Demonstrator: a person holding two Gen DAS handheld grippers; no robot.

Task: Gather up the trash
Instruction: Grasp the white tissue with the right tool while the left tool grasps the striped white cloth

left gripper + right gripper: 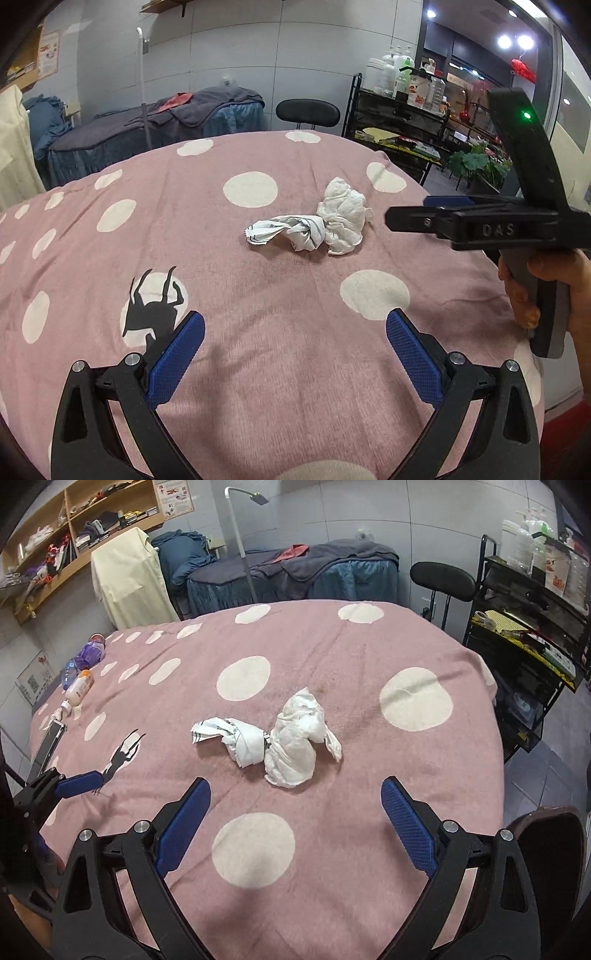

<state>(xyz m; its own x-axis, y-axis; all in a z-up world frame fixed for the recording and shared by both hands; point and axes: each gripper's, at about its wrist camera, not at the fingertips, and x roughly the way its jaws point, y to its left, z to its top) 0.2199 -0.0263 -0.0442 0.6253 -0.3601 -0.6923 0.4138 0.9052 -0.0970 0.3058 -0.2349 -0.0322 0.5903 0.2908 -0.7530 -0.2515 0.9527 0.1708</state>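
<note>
Two pieces of trash lie touching on the pink polka-dot bed cover [258, 295]: a crumpled white tissue [345, 218] [295, 742] and a twisted white printed wrapper [284, 230] [236, 738] to its left. My left gripper [295, 347] is open and empty, some way short of them. My right gripper [295, 812] is open and empty, just in front of the tissue. In the left wrist view the right gripper [406, 219] comes in from the right beside the tissue. In the right wrist view the left gripper's fingertip [79, 782] shows at the left.
Bottles [79, 686] and a phone-like slab [51, 738] lie on the cover's far left. A black shelf cart [528, 635] with bottles stands at the right, a black stool [441, 578] behind, a massage bed [295, 572] at the back. A dark round bin [546, 842] is at lower right.
</note>
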